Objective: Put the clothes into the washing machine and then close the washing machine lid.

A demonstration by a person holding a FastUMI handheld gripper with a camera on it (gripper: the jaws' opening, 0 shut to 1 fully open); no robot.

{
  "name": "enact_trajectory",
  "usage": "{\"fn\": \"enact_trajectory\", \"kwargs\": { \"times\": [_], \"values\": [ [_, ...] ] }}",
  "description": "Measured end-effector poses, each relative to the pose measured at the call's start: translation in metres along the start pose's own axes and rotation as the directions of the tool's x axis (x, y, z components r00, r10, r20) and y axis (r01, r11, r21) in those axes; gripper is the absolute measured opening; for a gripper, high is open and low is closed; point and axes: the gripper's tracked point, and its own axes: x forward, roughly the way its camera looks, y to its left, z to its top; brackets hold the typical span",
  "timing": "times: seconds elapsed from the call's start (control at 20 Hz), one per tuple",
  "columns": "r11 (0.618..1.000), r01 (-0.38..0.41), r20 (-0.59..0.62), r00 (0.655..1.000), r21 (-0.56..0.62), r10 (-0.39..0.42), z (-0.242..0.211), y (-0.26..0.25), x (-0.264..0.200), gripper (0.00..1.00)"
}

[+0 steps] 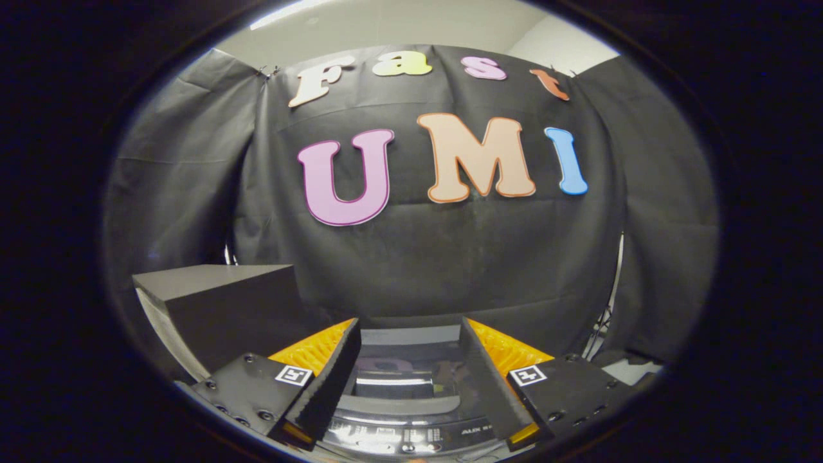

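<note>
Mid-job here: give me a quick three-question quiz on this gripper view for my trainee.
1. True or false: the gripper has its fingers apart with nothing between them.
2. What lies between and below the fingers? A) washing machine B) basket C) sink
3. What stands beside the left finger?

Key: 1 true. 2 A; its dark glossy lid looks closed, though I cannot be sure. 3 A dark box.

Washing machine seen from above, lid shut.

The washing machine (405,386) is seen below and between the spread gripper (409,334) fingers; its dark glossy lid (402,370) lies flat and closed, with a control panel (411,440) along the near edge.
</note>
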Motion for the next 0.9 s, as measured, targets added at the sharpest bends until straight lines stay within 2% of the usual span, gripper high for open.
{"fn": "enact_trajectory", "kwargs": {
  "times": [0.15, 0.35, 0.55, 0.9],
  "values": [
    [1.0, 0.015, 0.02, 1.0, 0.014, -0.016, -0.024, -0.028, -0.027, 0.95],
    [1.0, -0.015, 0.071, 0.997, 0.014, 0.014, -0.05, -0.052, -0.057, 0.95],
    [1.0, 0.009, 0.047, 0.999, 0.025, -0.01, -0.092, -0.077, -0.077, 0.96],
    [0.998, 0.025, 0.056, 0.998, -0.063, -0.022, -0.126, -0.089, -0.099, 0.96]
  ]
}}
